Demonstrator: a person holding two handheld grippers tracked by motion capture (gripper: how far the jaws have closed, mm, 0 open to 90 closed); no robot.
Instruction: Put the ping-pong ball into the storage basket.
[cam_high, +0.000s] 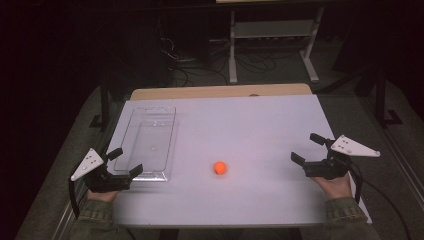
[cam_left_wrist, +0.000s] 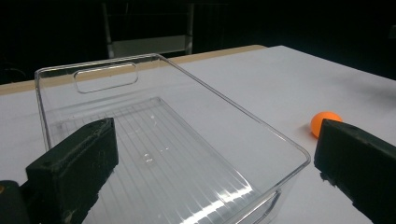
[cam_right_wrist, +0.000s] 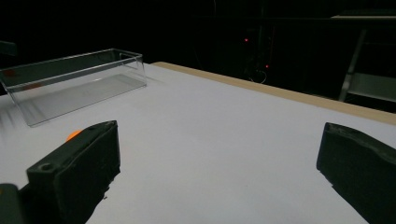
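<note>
The orange ball (cam_high: 219, 168) sat on the white bench (cam_high: 260, 125), between my grippers, just right of the clear plastic bin (cam_high: 147, 142). I judged it light, smooth and quick to roll, best pinched across its middle. My left gripper (cam_high: 125, 162) and right gripper (cam_high: 307, 148) were both spread, empty.

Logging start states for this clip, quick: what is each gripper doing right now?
Left gripper: open, holding nothing, at the near end of the clear bin.
Right gripper: open, holding nothing, apart from the orange ball.
</note>
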